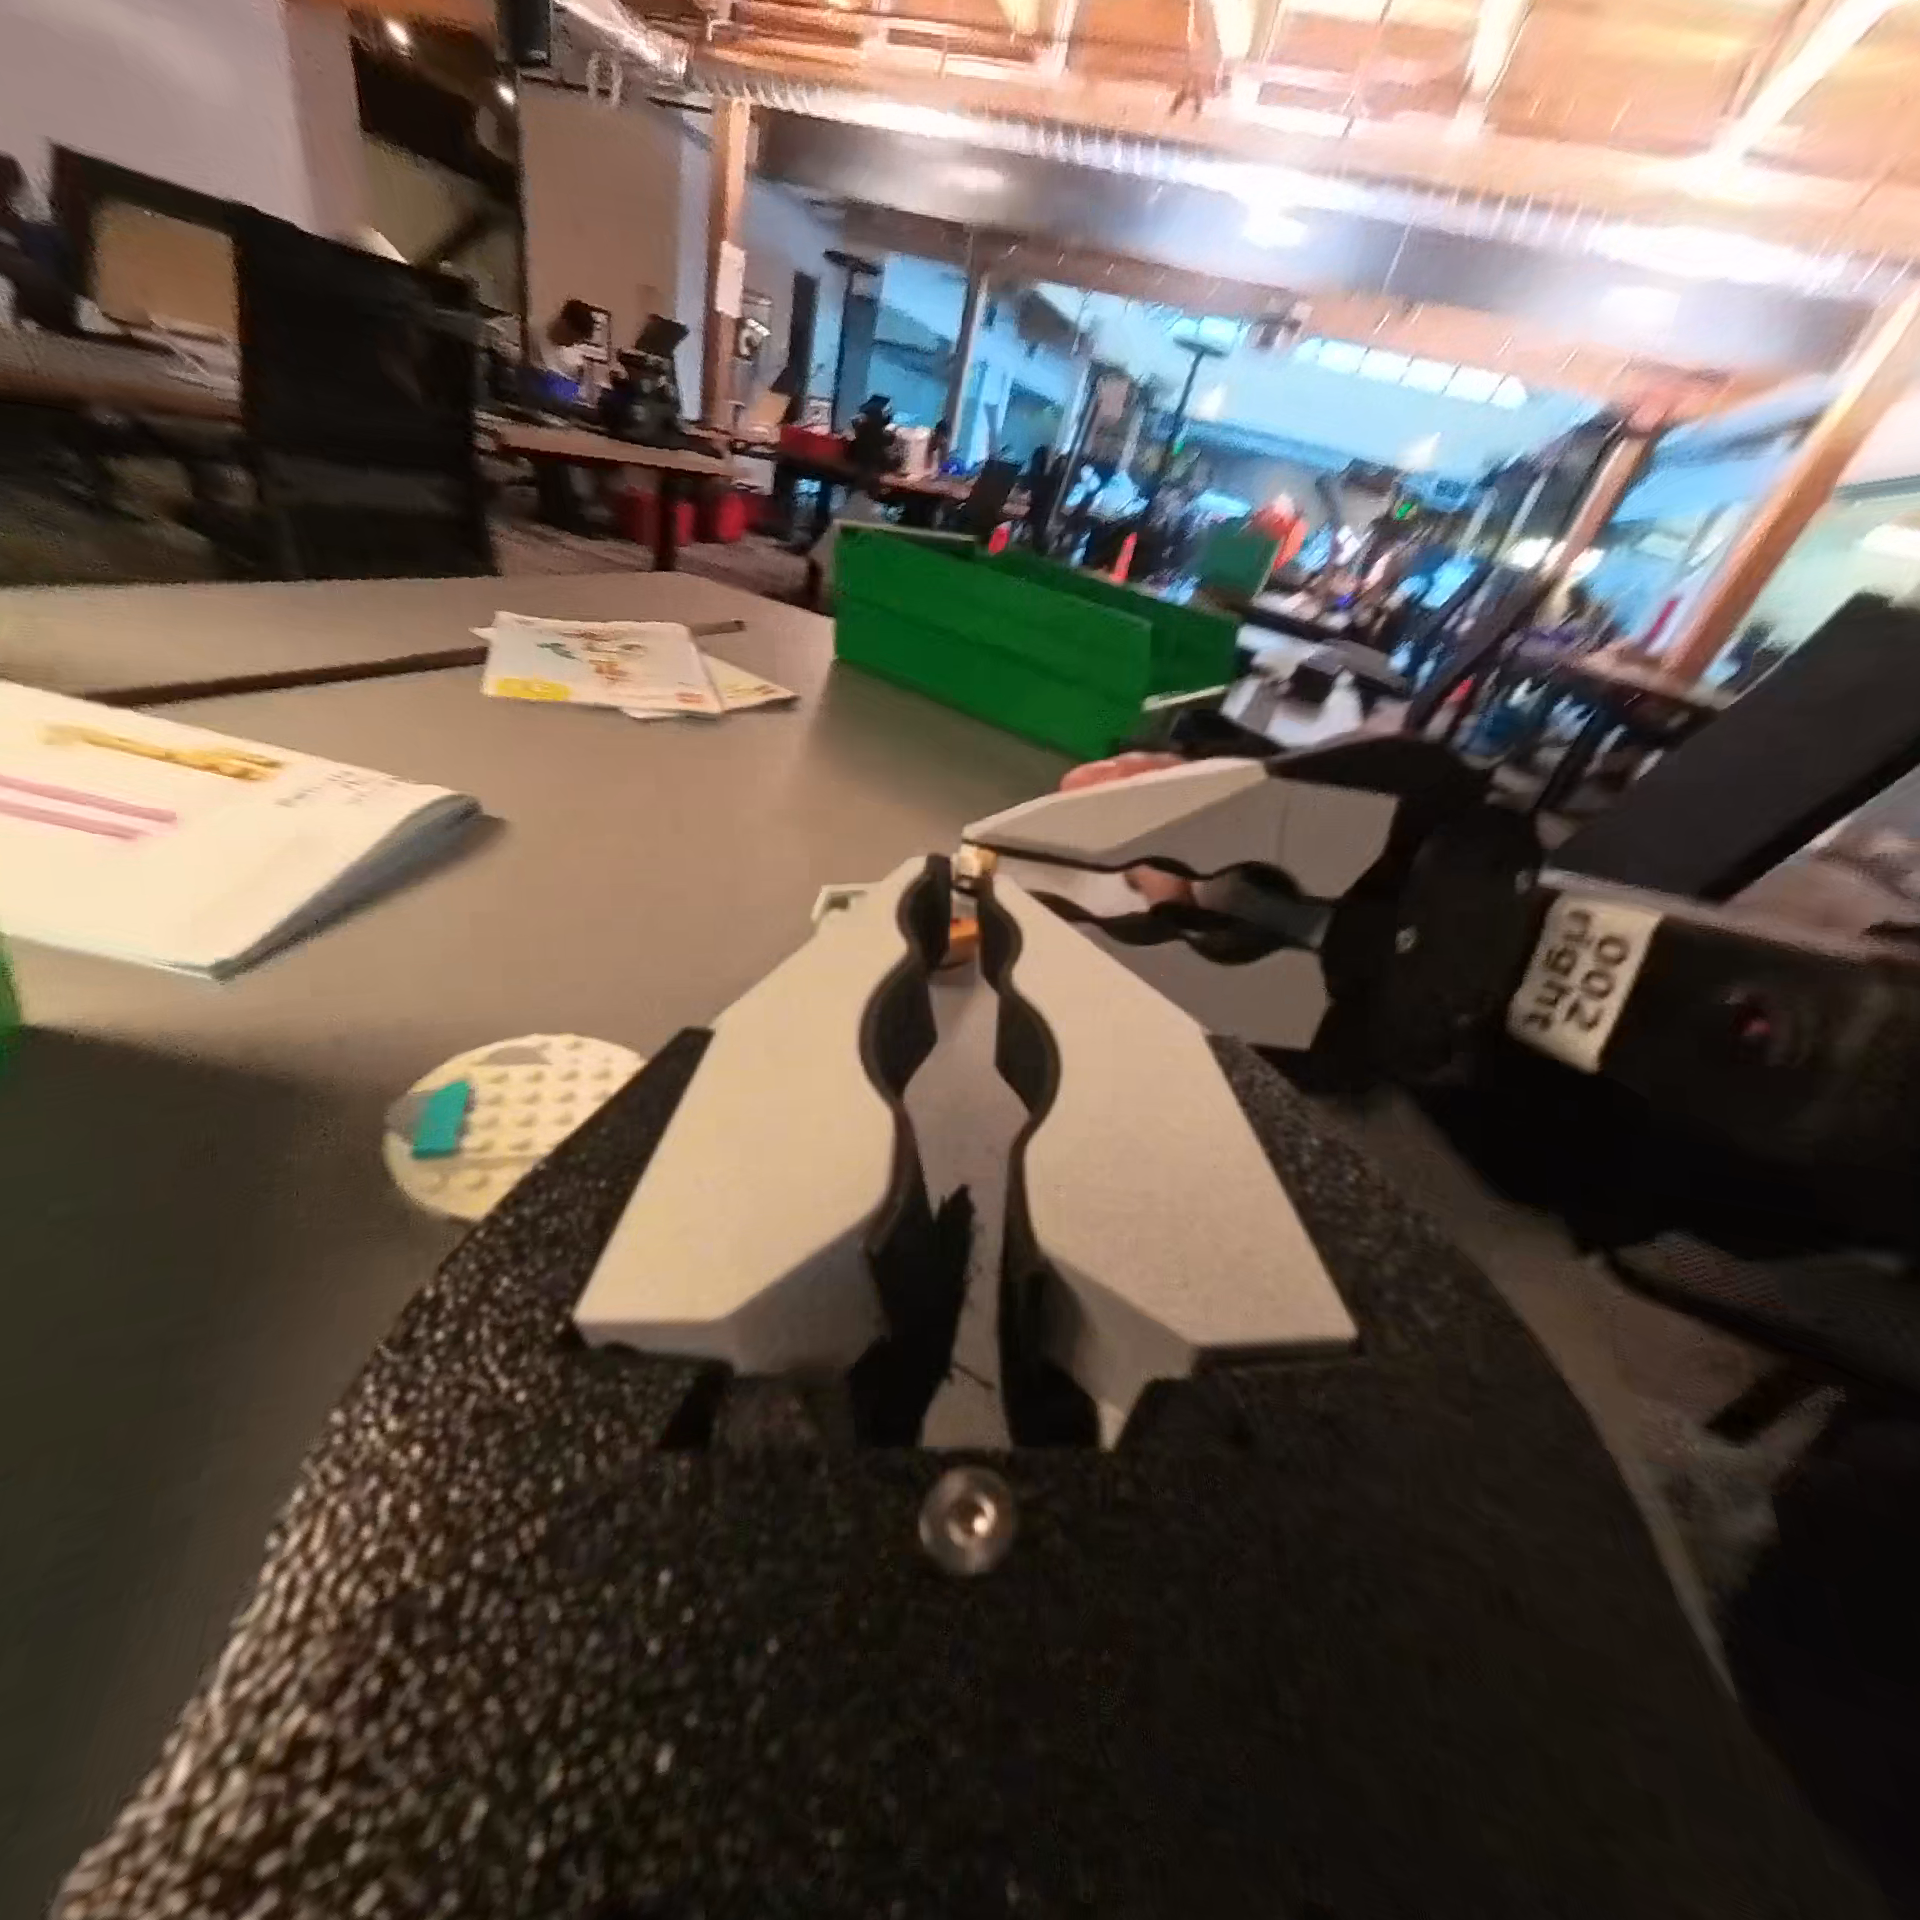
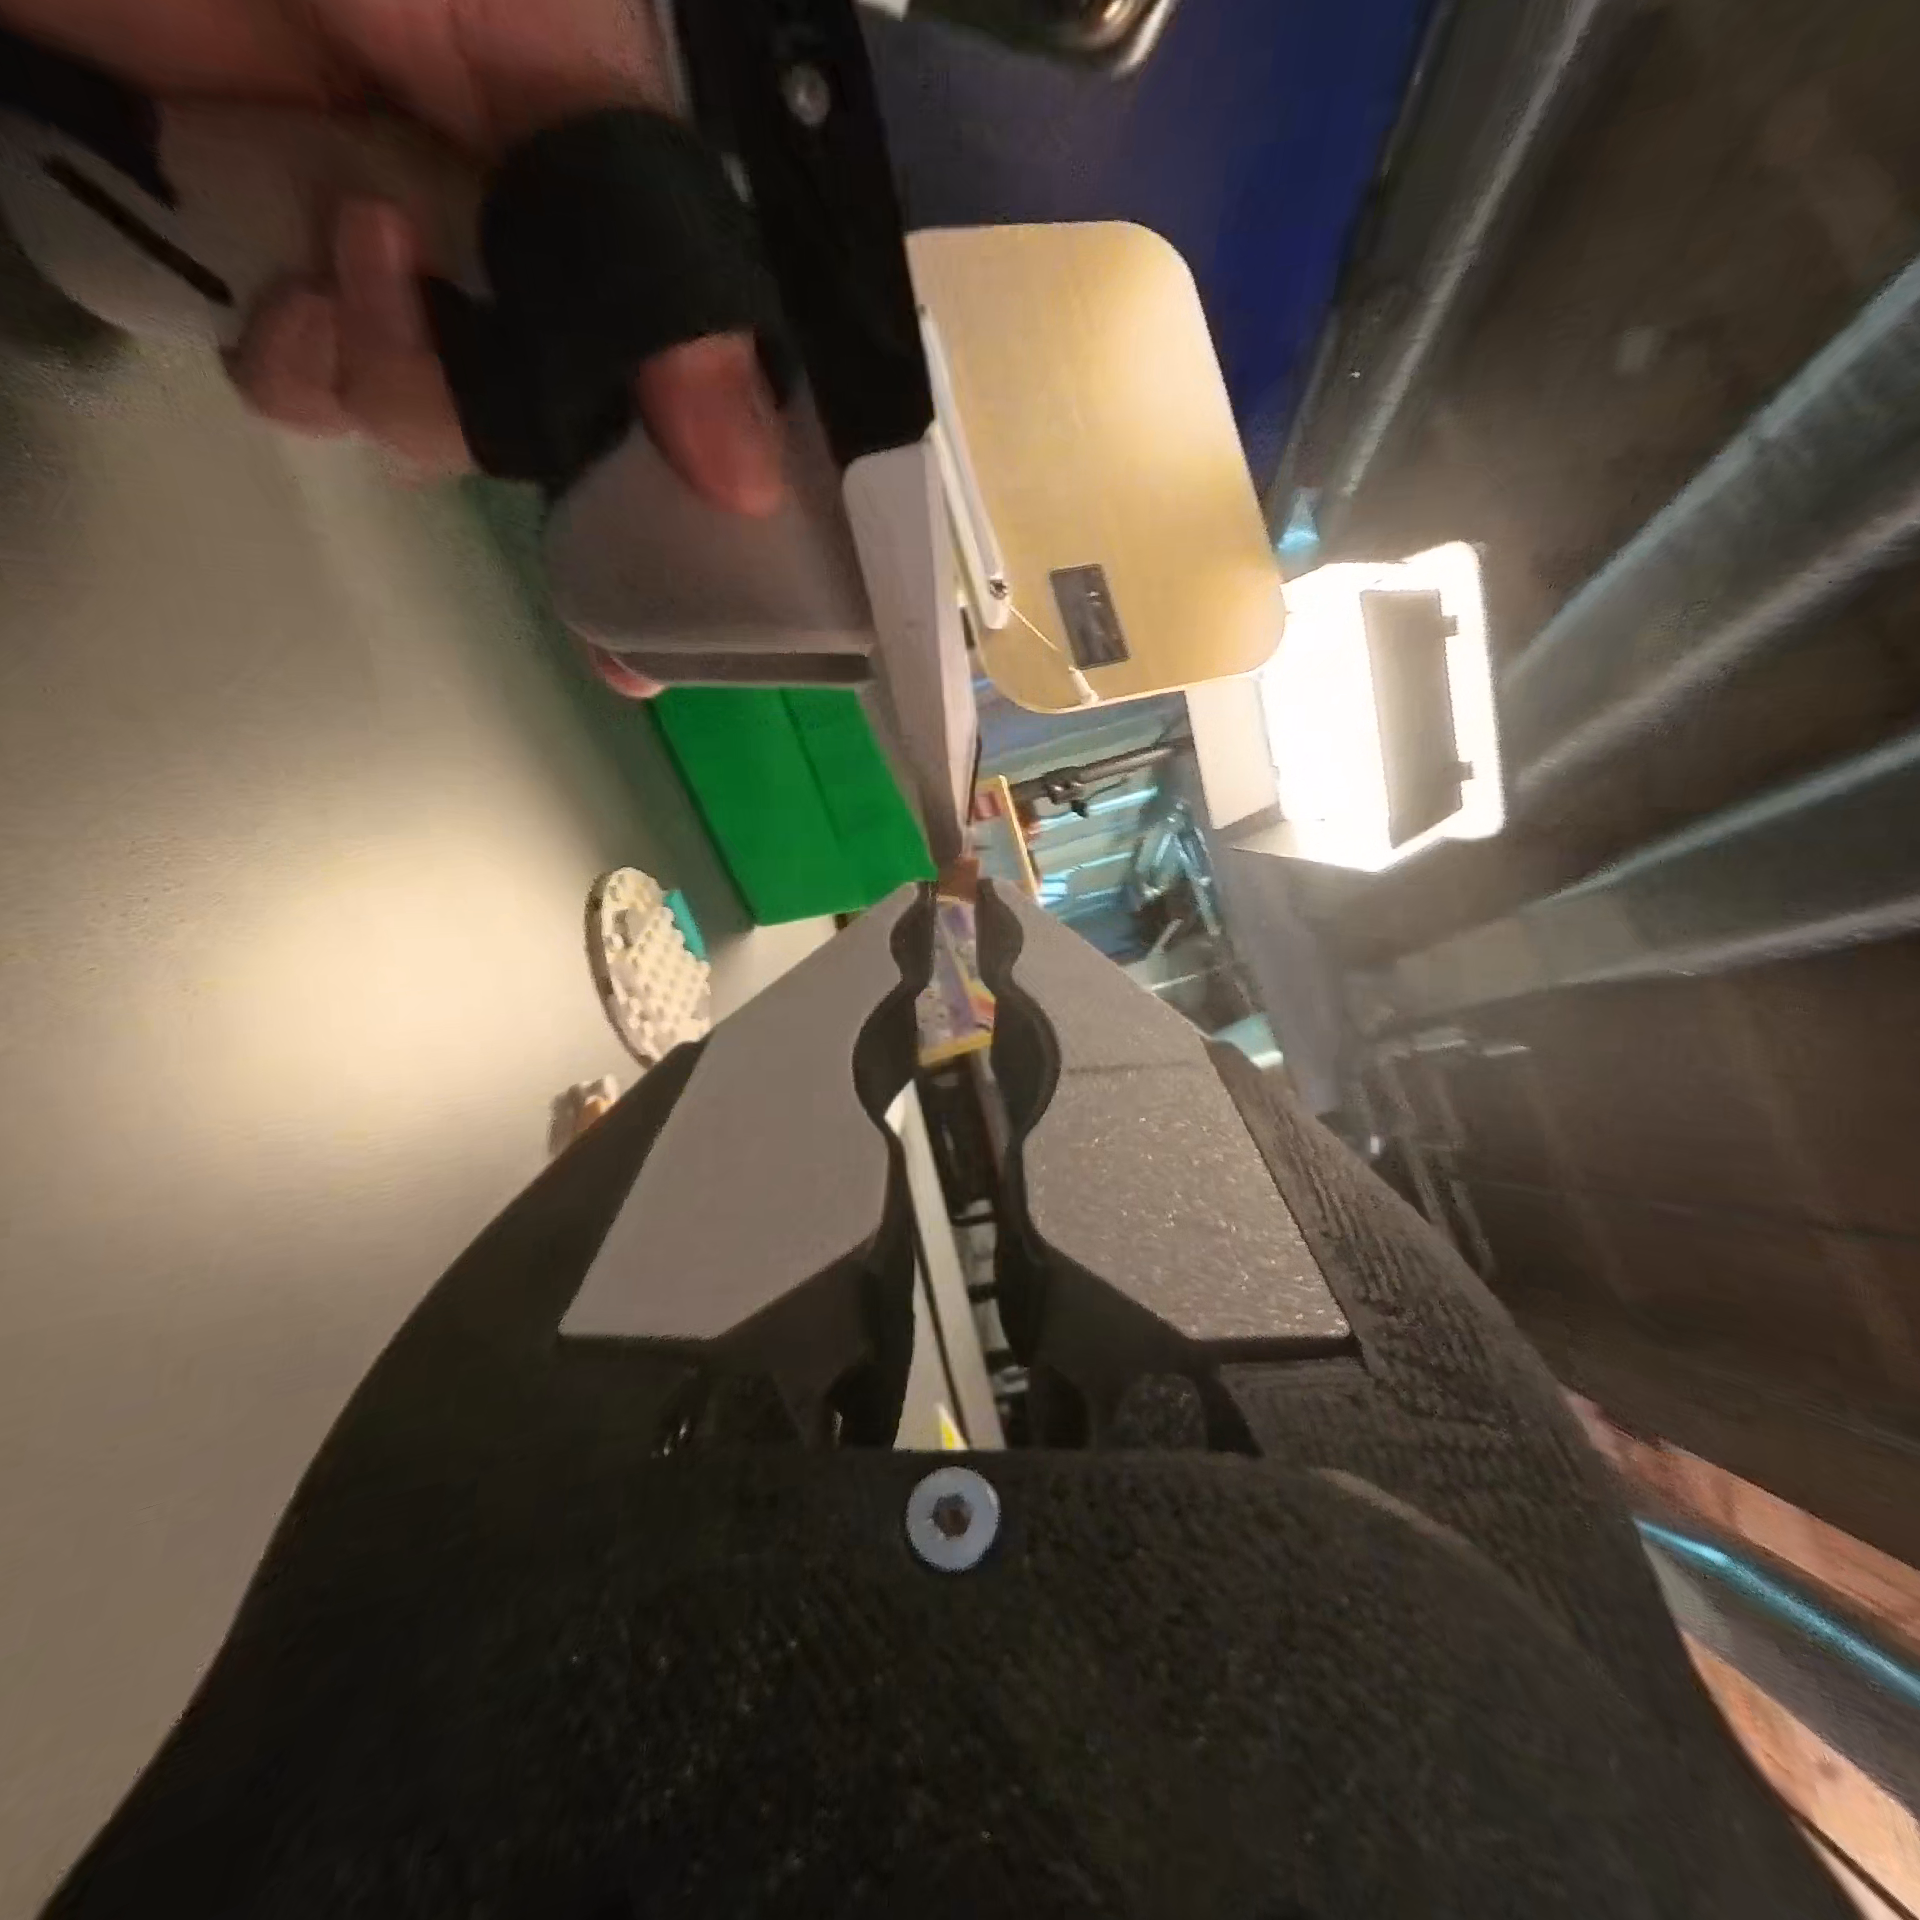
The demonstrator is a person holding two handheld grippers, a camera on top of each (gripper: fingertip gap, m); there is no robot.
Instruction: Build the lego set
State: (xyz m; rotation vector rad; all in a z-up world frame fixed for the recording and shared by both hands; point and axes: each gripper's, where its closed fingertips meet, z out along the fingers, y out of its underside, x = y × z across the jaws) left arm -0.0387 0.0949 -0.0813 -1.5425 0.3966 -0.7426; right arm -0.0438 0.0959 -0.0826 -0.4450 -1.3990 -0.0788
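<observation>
Two grippers meet tip to tip above a grey table (image 1: 644, 894), both pinching one tiny thing. Left gripper (image 1: 961, 894) has its jaws nearly together at the tips, clamped on a small toy piece (image 1: 964, 914), whitish on top with an orange-brown bit lower down; too small and blurred to say what it is. Right gripper (image 1: 982, 847) comes in from 3 o'clock in the left wrist view, rolled on its side, its grey tip touching the top of that same piece at about 12 o'clock of the left tips. Whether the right pads press on it is hard to tell from there.

In the right wrist view, right gripper (image 2: 954, 914) is almost closed, and a small brownish bit (image 2: 961, 878) sits right at its tips, where the left gripper's fingers (image 2: 925, 727) come down from 12 o'clock to meet it. A hand (image 2: 416, 312) grips the left tool at 11 o'clock.

On the table: round white studded plate (image 1: 520, 1122) with a teal tile (image 1: 442, 1117) on it at 8 o'clock of the left tips, well apart; open booklet (image 1: 208, 852) at 9 o'clock; leaflets (image 1: 623, 675) at 11 o'clock; green bin (image 1: 997, 644) at 12 o'clock, farther off.
</observation>
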